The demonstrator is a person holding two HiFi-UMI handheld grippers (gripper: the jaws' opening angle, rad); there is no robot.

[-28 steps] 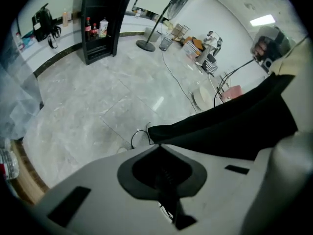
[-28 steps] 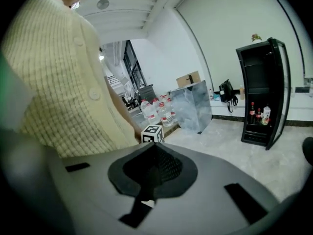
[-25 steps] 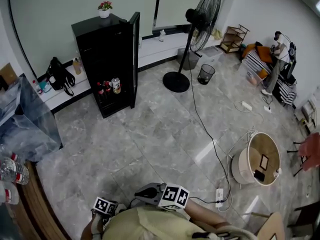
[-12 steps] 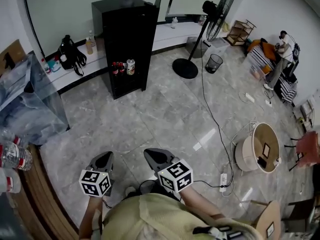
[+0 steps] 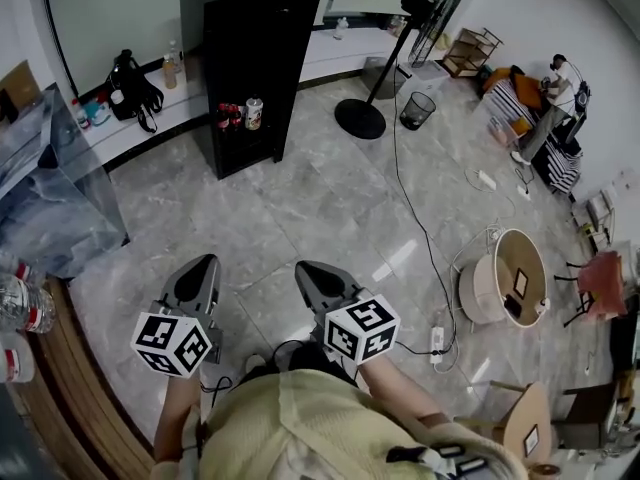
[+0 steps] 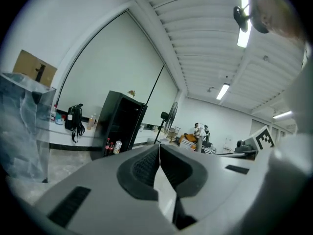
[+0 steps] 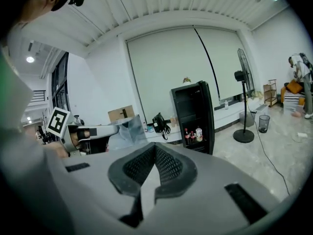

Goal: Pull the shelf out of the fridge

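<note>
Both closed and empty, our left hand-held gripper (image 5: 204, 262) and right hand-held gripper (image 5: 306, 269) hover far from the fridge (image 5: 250, 58); its shelf (image 5: 238, 129) sits inside.

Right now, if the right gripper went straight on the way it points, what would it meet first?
Nothing close: the shut right gripper faces bare floor. Far off, probably the ledge with the black bag beside the fridge; depth is unclear.

Glossy fridge (image 5: 256, 63), polished, seemingly marble floor (image 5: 330, 213)
</note>
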